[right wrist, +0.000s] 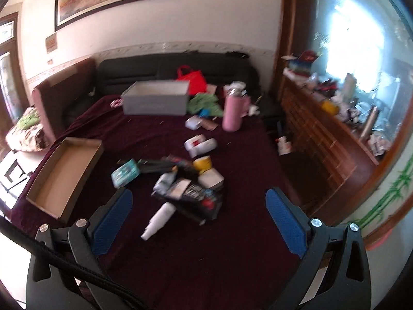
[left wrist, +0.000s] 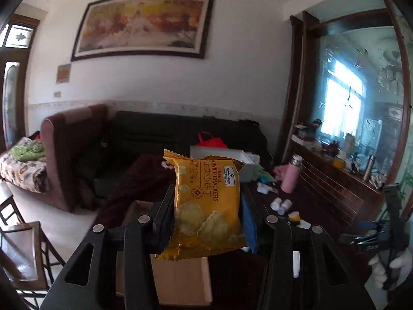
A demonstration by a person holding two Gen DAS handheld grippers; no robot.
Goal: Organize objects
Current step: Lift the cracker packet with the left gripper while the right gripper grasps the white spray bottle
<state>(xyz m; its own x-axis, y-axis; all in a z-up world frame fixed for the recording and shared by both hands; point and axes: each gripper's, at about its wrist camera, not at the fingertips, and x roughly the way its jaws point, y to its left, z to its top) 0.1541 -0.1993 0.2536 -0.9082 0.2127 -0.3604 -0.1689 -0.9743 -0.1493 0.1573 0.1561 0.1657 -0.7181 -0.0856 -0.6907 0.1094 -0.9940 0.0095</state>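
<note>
My left gripper is shut on a yellow packet of cheese sandwich crackers, held upright in the air above a shallow cardboard tray. My right gripper is open and empty, hovering over a dark red cloth-covered table. Just ahead of it lies a pile of small items: a white bottle, black packets, a teal box and a yellow roll. The same cardboard tray lies at the table's left edge.
A grey open box stands at the table's far side, with a pink flask and white boxes nearby. A dark sofa lies behind. A cluttered wooden sideboard runs along the right. A wooden chair stands left.
</note>
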